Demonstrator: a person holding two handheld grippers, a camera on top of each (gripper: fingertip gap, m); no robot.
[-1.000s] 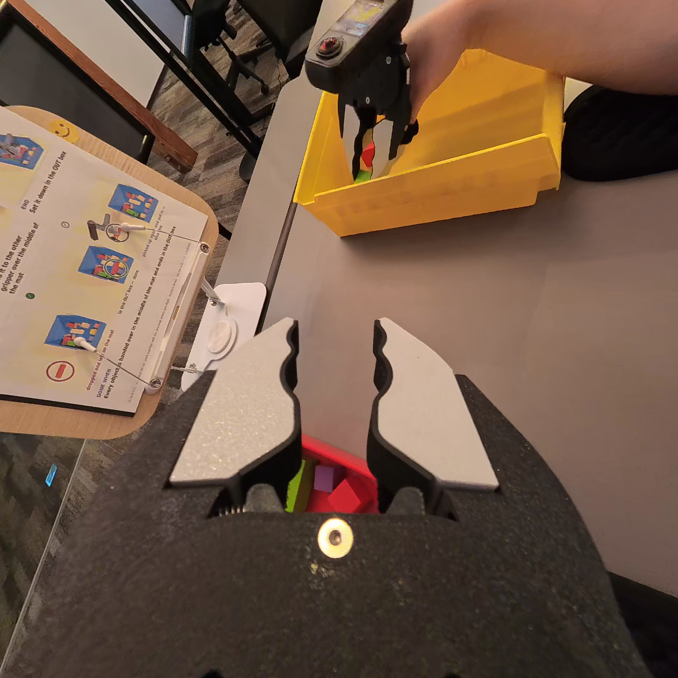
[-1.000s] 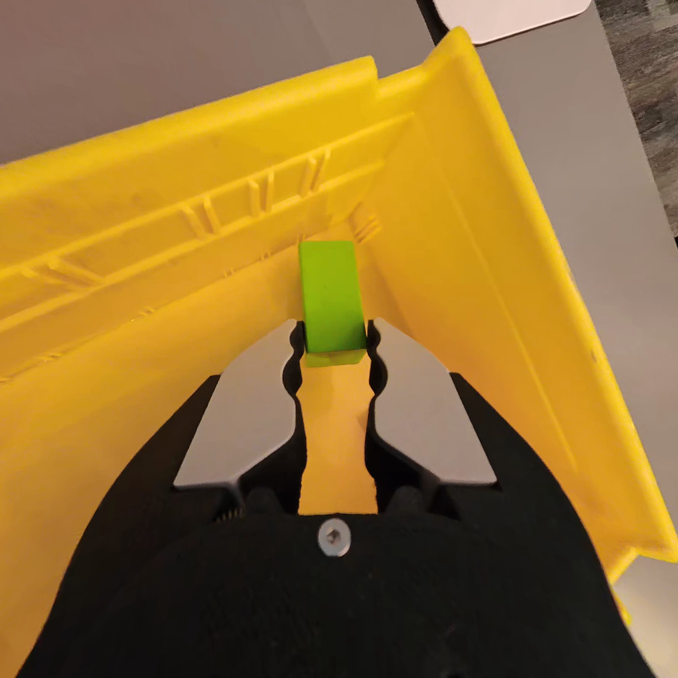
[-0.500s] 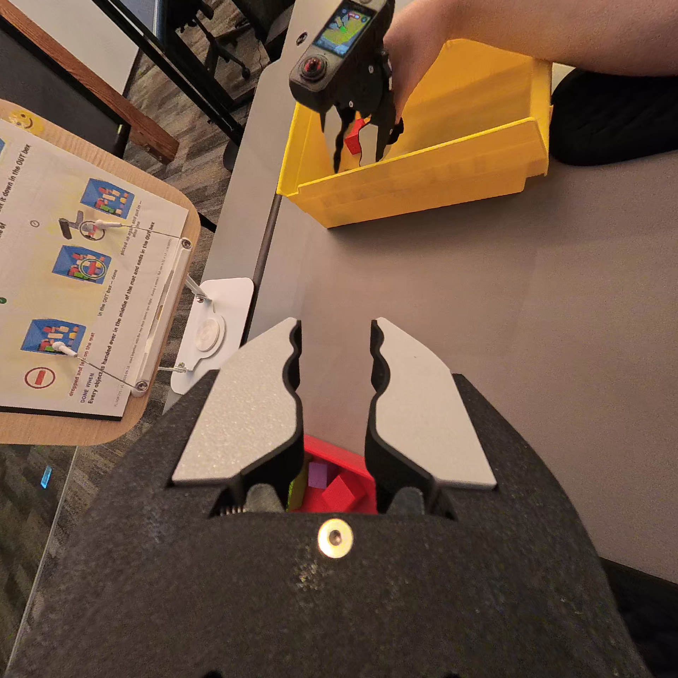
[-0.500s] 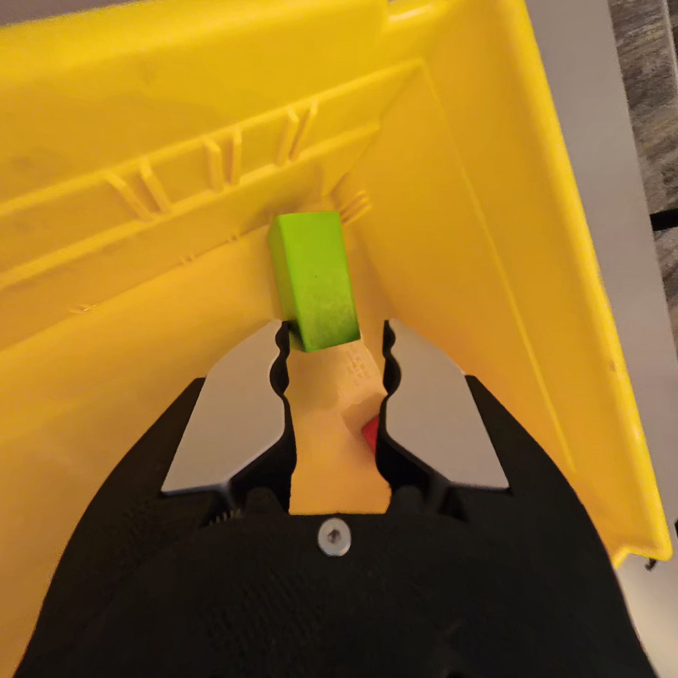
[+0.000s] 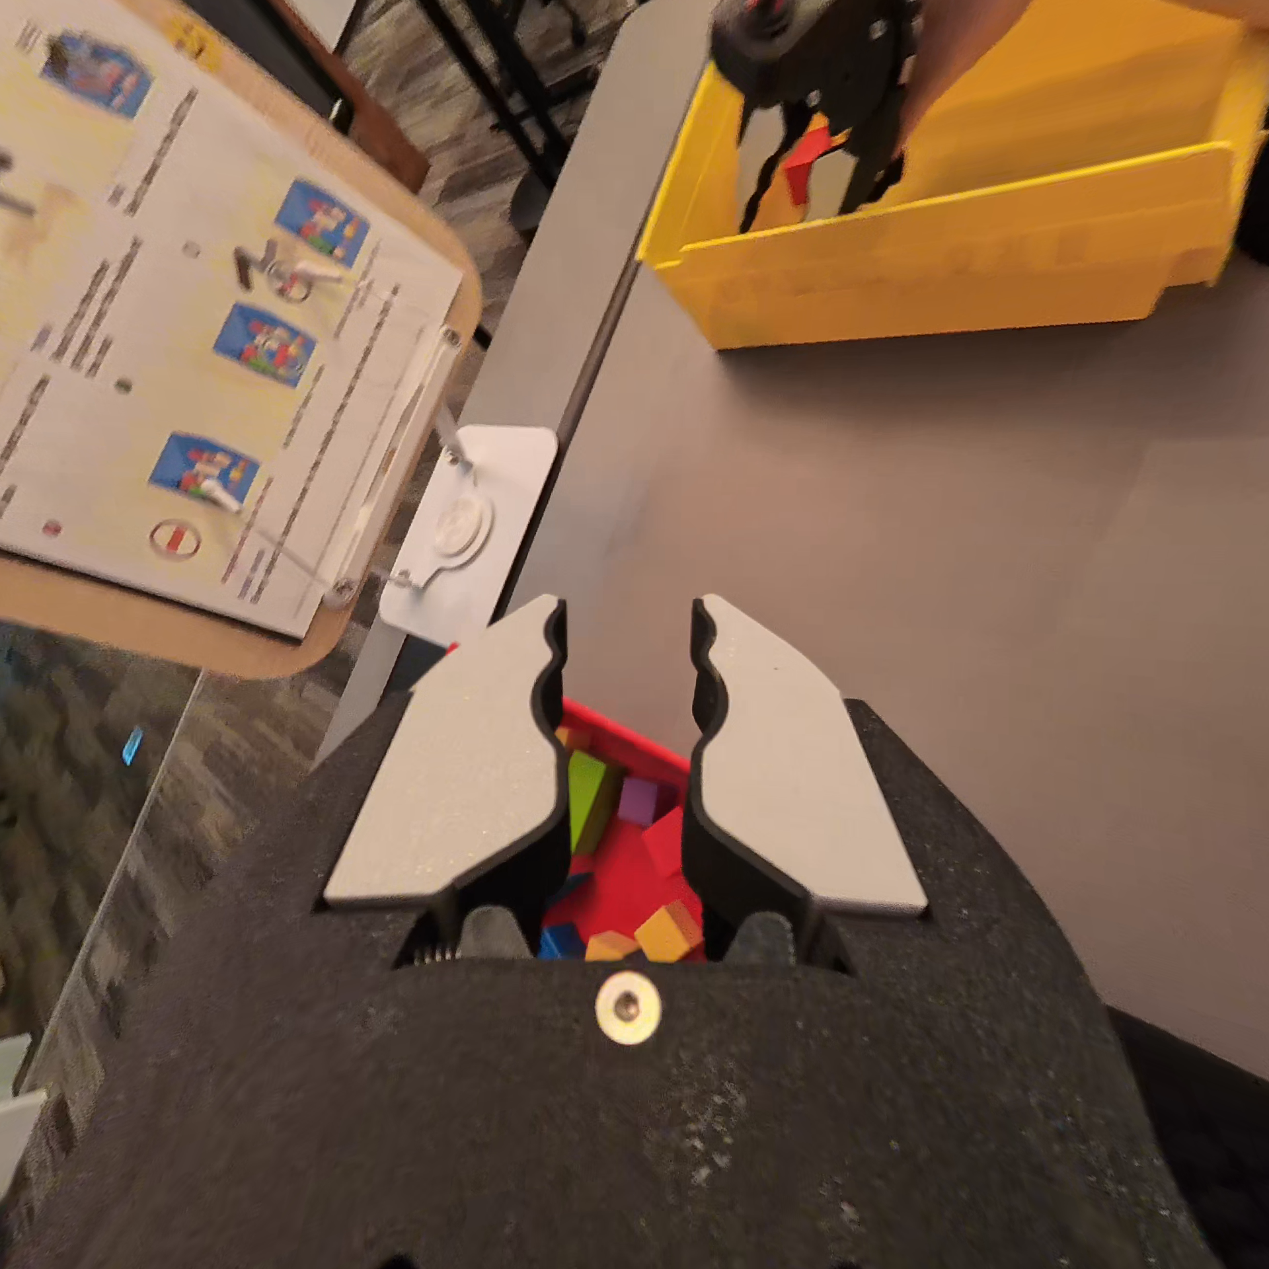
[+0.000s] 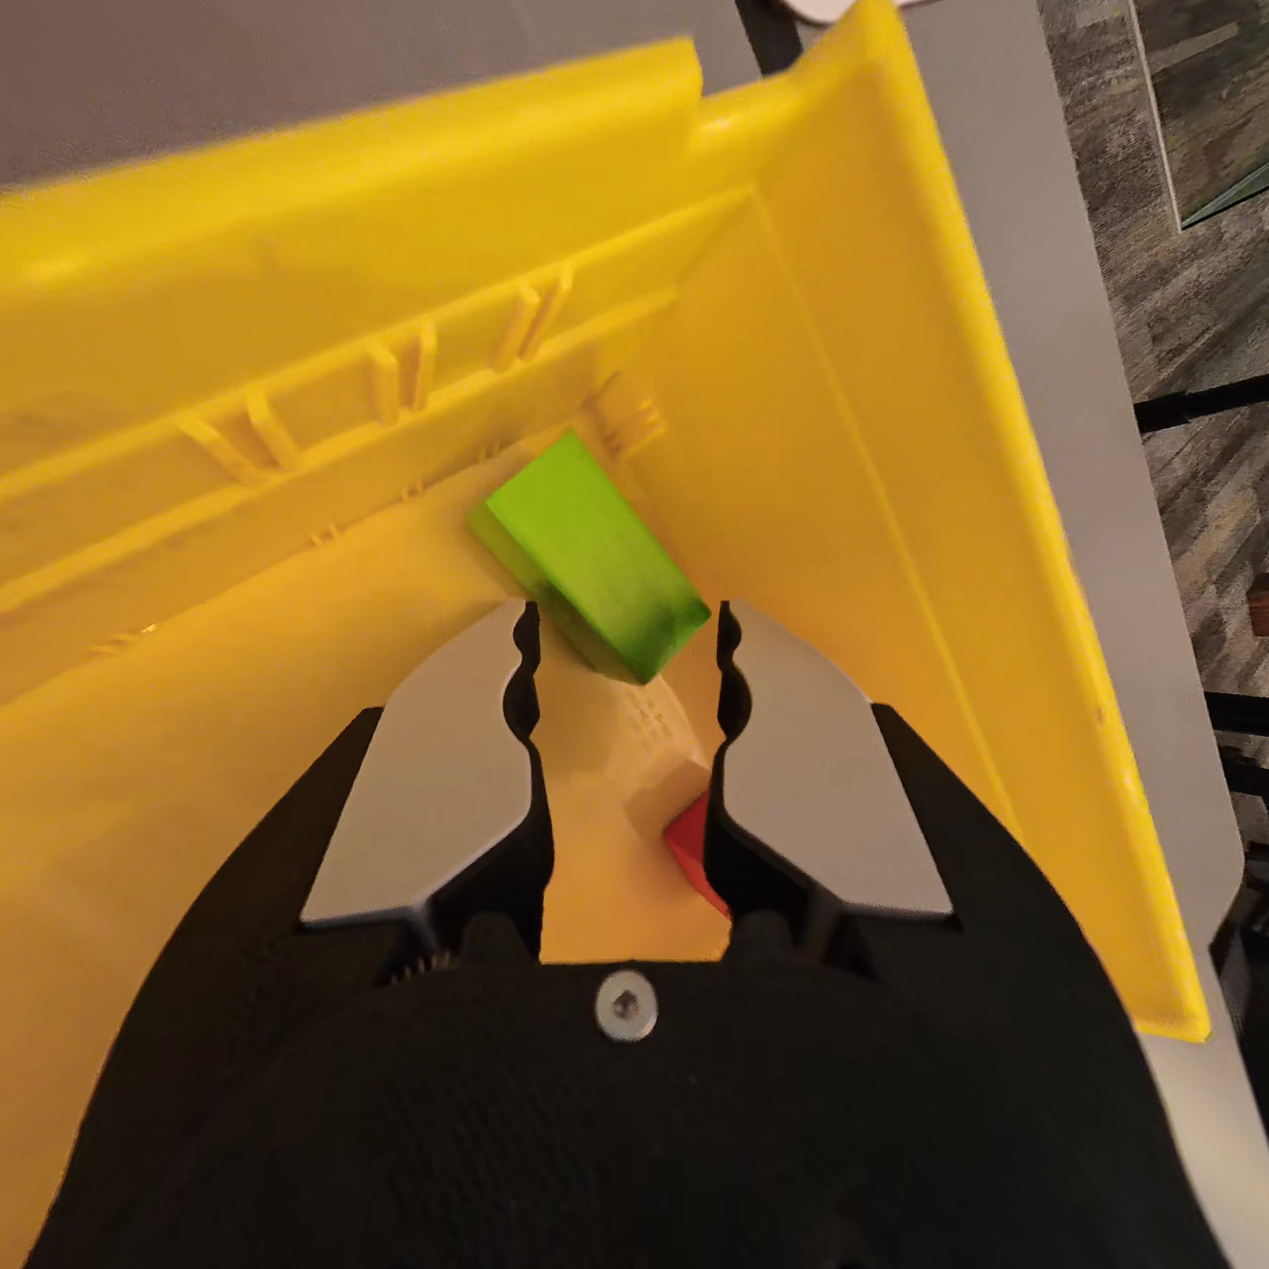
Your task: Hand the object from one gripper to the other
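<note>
The left gripper (image 5: 628, 676) hangs with jaws apart over a red bin (image 5: 632, 738) of coloured blocks. At upper right, the right gripper (image 6: 625, 645) gapes empty inside the yellow bin (image 6: 893, 481); the green block (image 6: 590, 549) lies loose in the corner, a red block (image 6: 693, 844) nearer.

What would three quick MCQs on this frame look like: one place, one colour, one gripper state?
1. Where is the green block?
A. In the yellow bin, near a corner
B. On the grey table
C. Between the left gripper's fingers

2. What colour is the block-filled bin seen past the left gripper?
A. Blue
B. Red
C. Yellow

3. What state is the right gripper in?
A. Shut on the green block
B. Open, holding nothing
C. Shut, empty

Key: 1 A, the block lies on the yellow floor by the corner walls; 2 B, its rim and floor are red; 3 B, the fingers stand apart and the block lies free.
</note>
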